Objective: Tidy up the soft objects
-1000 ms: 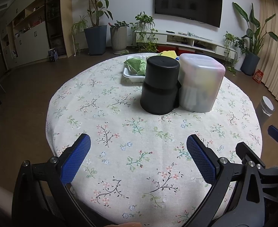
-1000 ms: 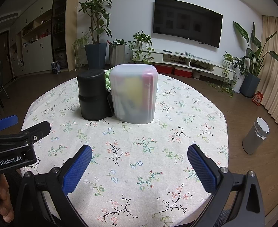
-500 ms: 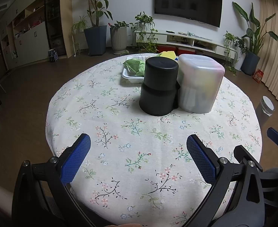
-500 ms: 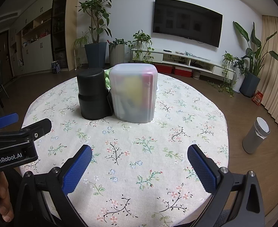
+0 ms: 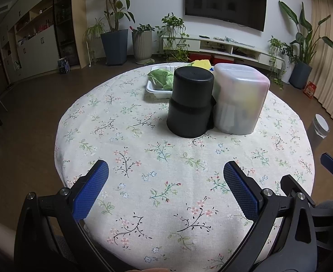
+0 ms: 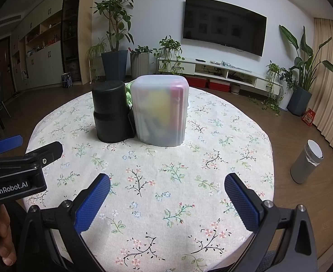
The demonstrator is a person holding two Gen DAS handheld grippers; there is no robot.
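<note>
A translucent plastic box (image 5: 240,100) stands upside down on the round floral table (image 5: 166,181), with yellow and red soft things dimly visible inside; it also shows in the right wrist view (image 6: 159,111). A black cylinder (image 5: 190,100) stands touching its left side, also in the right wrist view (image 6: 110,111). Behind them a white tray (image 5: 155,87) holds a green soft object (image 5: 163,79), and a yellow one (image 5: 201,63) peeks out behind. My left gripper (image 5: 165,181) is open and empty over the near table edge. My right gripper (image 6: 166,192) is open and empty beside it.
The table's edge drops to a brown floor on all sides. A grey bin (image 6: 307,163) stands on the floor to the right. Potted plants (image 6: 114,45) and a TV cabinet (image 6: 223,74) line the far wall.
Both grippers have drifted back slightly from the containers. Both stay open and empty. Nothing on the table has moved.
</note>
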